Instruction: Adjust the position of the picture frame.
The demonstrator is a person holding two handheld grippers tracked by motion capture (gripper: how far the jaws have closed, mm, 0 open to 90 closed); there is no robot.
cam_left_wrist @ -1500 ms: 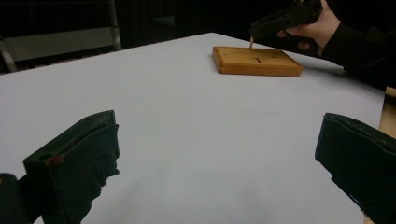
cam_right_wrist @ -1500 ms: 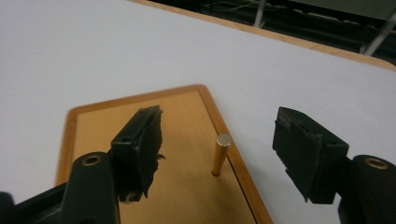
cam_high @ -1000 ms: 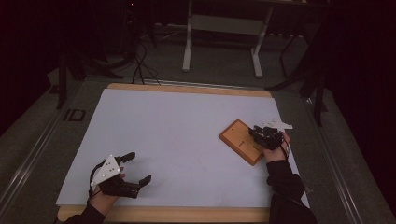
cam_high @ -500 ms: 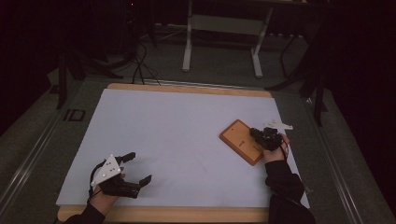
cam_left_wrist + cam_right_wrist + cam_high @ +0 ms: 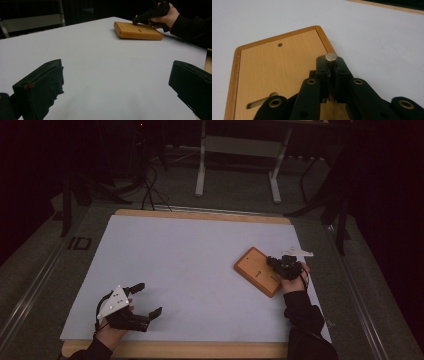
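A flat wooden board [image 5: 257, 270] lies on the white mat at the right, and the left gripper view has it far off [image 5: 137, 31]. My right gripper [image 5: 274, 262] rests over the board's right end. Its jaws have just been closing and are now shut on a small metal peg [image 5: 331, 57], whose round top stands out between the fingertips [image 5: 322, 65]. The board [image 5: 277, 72] has a small hole [image 5: 279, 45] and a slot [image 5: 259, 102] near the jaws. My left gripper [image 5: 149, 299] lies open at the mat's front left, with nothing between its jaws [image 5: 117, 82].
The white mat [image 5: 190, 260] covers a wooden table top whose edge [image 5: 200, 215] shows at the back. Beyond it stand a grey desk frame [image 5: 240, 150] and cables [image 5: 150, 185] on the dark floor. A metal rail [image 5: 30, 290] runs along the left.
The right gripper's jaws have drawn together over the board's right end. Both hands and the board stay where they were.
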